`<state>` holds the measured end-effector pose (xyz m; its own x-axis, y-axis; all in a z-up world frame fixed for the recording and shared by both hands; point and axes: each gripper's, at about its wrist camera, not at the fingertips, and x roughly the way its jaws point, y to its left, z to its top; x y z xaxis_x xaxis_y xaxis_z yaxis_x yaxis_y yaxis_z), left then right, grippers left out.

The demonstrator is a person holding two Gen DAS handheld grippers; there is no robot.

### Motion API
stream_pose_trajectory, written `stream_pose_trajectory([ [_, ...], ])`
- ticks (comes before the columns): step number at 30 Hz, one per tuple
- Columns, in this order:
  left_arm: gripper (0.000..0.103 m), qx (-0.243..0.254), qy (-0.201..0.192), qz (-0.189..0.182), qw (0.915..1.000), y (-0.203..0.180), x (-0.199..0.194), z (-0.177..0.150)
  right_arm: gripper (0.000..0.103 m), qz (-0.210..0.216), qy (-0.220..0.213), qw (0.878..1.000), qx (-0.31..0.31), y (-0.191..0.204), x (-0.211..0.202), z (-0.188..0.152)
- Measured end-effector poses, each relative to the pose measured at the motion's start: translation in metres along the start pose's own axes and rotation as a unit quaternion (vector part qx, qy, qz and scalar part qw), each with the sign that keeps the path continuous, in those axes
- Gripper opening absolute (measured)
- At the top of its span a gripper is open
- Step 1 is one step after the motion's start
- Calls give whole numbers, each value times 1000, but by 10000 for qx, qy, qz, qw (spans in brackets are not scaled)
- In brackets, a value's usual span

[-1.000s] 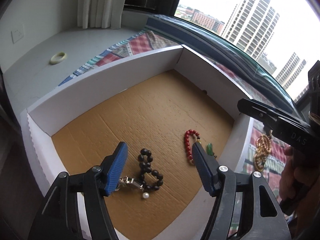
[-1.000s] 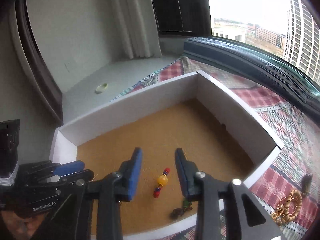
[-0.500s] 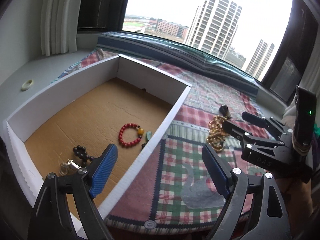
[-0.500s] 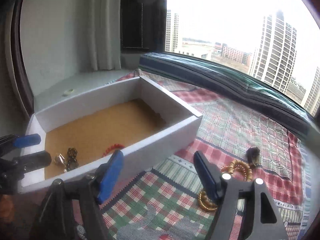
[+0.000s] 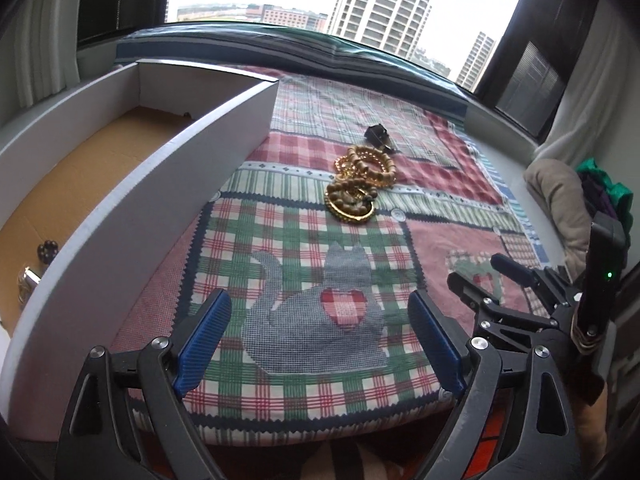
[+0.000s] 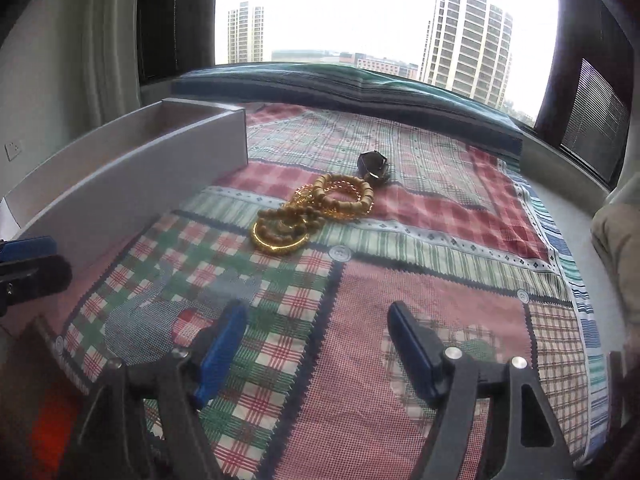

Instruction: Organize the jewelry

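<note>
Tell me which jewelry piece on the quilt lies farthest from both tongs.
The dark pendant-like piece; it lies beyond the golden bead bracelets, toward the window.

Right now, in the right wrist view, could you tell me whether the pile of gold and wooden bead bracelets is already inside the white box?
No: the bracelet pile lies on the patchwork cloth, outside the white box.

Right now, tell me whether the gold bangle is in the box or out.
Out. The gold bangle lies on the patchwork cloth, beside the white box.
</note>
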<state>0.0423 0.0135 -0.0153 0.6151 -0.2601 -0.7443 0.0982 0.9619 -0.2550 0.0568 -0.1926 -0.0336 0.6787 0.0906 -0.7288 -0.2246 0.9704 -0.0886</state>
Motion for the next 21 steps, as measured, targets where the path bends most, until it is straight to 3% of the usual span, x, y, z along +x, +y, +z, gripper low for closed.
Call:
stream_pose_trajectory([
  [5, 91, 25, -10, 97, 9999, 1, -3, -5, 75, -20, 91, 9997, 217, -13, -6, -19],
  [14, 91, 47, -20, 160, 9999, 2, 0, -8, 75, 4, -212, 9997, 128, -4, -30, -16],
  [21, 91, 9, 60, 213, 9998, 3, 7, -11, 75, 20, -106, 9998, 137, -1, -26, -19],
])
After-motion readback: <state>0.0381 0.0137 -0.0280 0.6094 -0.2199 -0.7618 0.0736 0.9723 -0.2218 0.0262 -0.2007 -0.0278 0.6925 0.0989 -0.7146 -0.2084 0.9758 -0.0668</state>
